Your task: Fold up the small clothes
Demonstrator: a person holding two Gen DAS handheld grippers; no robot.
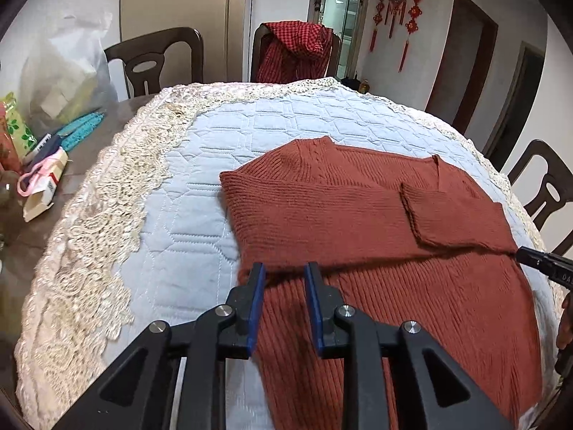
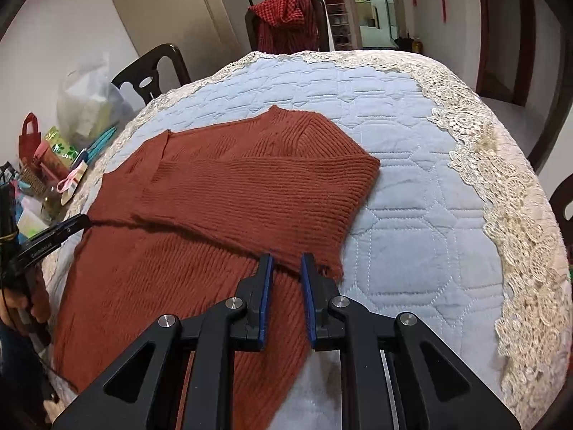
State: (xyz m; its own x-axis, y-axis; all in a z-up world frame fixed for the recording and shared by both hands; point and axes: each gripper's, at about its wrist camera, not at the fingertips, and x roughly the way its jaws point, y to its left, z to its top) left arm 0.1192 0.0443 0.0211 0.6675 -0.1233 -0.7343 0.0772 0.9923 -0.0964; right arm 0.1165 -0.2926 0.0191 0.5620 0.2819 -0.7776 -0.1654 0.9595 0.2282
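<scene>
A rust-red ribbed sweater (image 1: pixel 358 215) (image 2: pixel 232 197) lies flat on a light blue quilted cover (image 1: pixel 186 179) (image 2: pixel 412 215), both sleeves folded across its chest. My left gripper (image 1: pixel 284 274) stands open at the sweater's left edge; the sleeve fold lies loose between the blue pads (image 1: pixel 258 286). In the right wrist view its black tip (image 2: pixel 83 220) touches that same edge. My right gripper (image 2: pixel 286 268) is shut on the sweater's right edge, a ridge of knit pinched between its pads (image 2: pixel 268 279). From the left wrist view its tip (image 1: pixel 521 253) meets the fold line.
The cover's lace border (image 1: pixel 107 222) (image 2: pixel 508 215) hangs over the table's edges. Clutter and a plastic bag (image 1: pixel 64 79) fill the table's left end. Dark chairs (image 1: pixel 154 61) ring the table, a red checked garment (image 1: pixel 293 50) draped on one. A hand (image 2: pixel 21 304) holds the left gripper.
</scene>
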